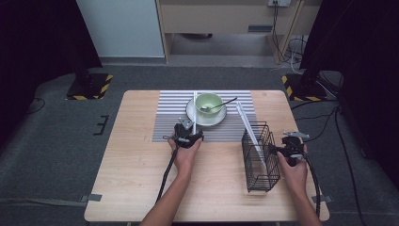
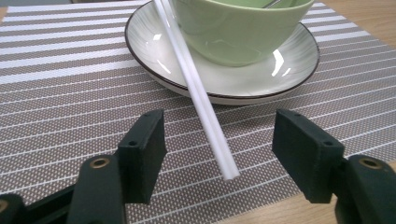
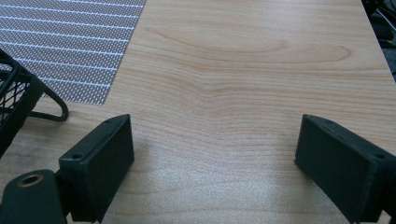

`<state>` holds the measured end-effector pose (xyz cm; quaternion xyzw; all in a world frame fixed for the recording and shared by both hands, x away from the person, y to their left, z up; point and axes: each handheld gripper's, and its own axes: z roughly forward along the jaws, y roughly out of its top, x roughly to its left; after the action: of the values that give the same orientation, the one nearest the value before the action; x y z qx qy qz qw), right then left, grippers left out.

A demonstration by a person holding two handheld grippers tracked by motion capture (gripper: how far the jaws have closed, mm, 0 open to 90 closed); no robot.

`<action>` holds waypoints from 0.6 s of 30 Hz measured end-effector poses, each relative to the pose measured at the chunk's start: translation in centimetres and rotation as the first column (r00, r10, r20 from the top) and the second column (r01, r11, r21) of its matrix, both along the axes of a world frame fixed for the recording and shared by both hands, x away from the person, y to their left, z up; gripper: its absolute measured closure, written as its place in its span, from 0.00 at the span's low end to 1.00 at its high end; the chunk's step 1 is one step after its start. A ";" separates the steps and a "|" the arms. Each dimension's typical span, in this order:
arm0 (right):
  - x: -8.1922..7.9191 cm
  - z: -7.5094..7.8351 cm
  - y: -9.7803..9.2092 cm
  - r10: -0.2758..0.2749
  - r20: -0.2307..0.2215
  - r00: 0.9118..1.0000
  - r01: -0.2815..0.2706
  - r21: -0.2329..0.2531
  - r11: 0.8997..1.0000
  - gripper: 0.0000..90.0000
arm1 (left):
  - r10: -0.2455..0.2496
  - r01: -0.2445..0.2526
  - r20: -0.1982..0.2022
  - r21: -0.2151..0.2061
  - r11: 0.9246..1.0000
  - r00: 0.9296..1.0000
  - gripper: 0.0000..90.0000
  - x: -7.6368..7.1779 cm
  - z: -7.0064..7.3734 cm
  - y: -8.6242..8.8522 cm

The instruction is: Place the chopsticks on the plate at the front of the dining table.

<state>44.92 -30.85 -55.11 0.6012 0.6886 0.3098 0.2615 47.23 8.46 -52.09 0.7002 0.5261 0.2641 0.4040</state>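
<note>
A green bowl (image 1: 209,102) with a spoon (image 1: 220,105) in it sits on a white dark-rimmed plate (image 1: 193,117) on a striped mat (image 1: 169,113). A white chopstick (image 2: 196,88) leans across the plate's rim (image 2: 140,60), its near end over the mat between the jaws of my open left gripper (image 2: 219,149), touching neither. In the high view my left gripper (image 1: 187,133) is just in front of the plate. Another white stick (image 1: 249,129) leans in a black wire basket (image 1: 260,157). My right gripper (image 3: 215,158) is open over bare wood, right of the basket (image 3: 18,93).
The wooden table (image 1: 136,165) has free room at its left and front. The basket stands near the right front, its wire foot (image 3: 53,109) close to my right gripper. The table's right edge (image 1: 308,155) is near my right hand.
</note>
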 end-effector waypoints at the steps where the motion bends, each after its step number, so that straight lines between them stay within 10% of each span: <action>1: 0.0 0.0 0.0 0.000 0.000 1.000 0.000 0.000 1.000 0.13 | -0.006 0.006 -0.002 0.000 1.000 1.000 0.36 0.0 0.0 0.0; 18: 0.0 0.0 0.0 0.000 0.000 1.000 0.000 0.000 1.000 0.13 | -0.124 0.124 -0.040 0.007 0.992 0.992 0.25 -0.2 1.9 0.8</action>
<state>44.92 -30.86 -55.11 0.6010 0.6887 0.3097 0.2617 47.04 9.30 -50.21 0.7385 0.4880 0.2273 0.4059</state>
